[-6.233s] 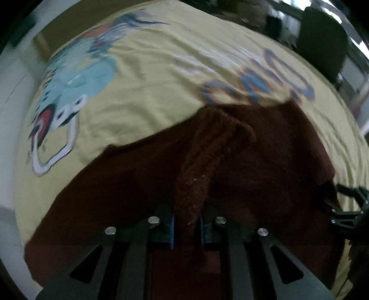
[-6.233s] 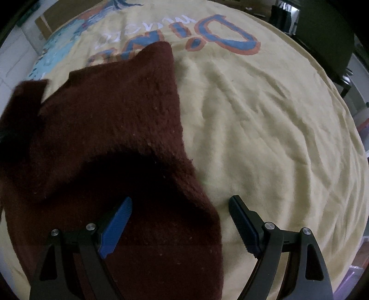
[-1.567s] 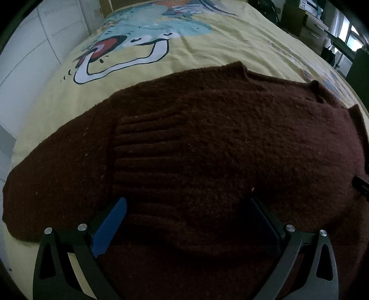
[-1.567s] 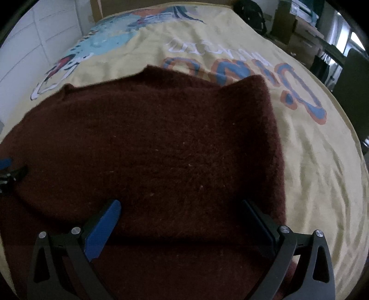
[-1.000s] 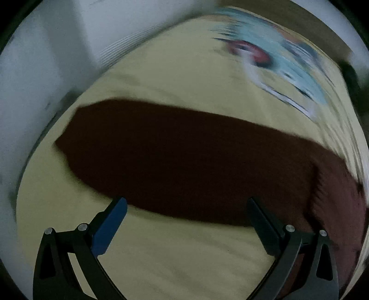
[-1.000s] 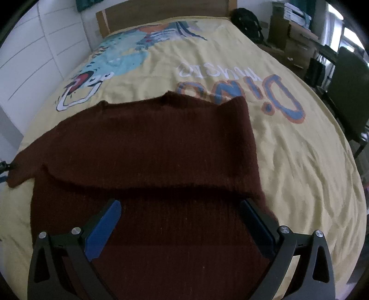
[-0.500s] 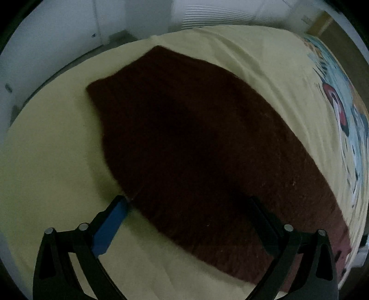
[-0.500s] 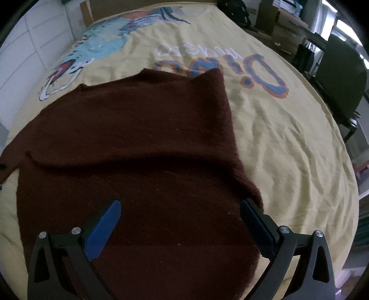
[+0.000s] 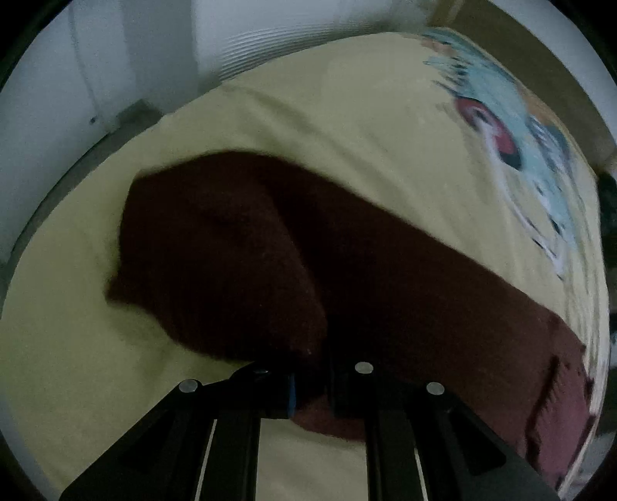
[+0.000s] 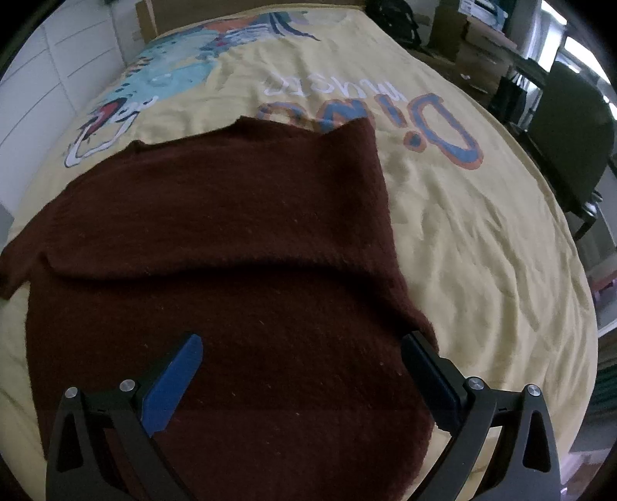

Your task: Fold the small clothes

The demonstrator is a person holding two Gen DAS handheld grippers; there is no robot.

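Note:
A dark maroon knitted sweater [image 10: 231,269] lies spread on a yellow bedsheet [image 10: 482,250], one sleeve folded across its body. In the left wrist view the other sleeve [image 9: 216,262] stretches out over the sheet, and my left gripper [image 9: 310,389] is shut on its near edge, the knit bunched between the pads. My right gripper [image 10: 304,370] hovers open over the lower body of the sweater, its blue pad on the left and dark pad at the garment's right edge, nothing pinched between them.
The sheet carries a cartoon dinosaur print [image 10: 162,81] and large lettering [image 10: 435,127]. A white wall [image 9: 77,77] runs along the bed's left side. A dark chair [image 10: 570,154] and boxes [image 10: 474,34] stand beyond the right edge.
My left gripper went from wide open over the sleeve to shut on its edge, and the sleeve end has bunched up. The right gripper stays open over the sweater body.

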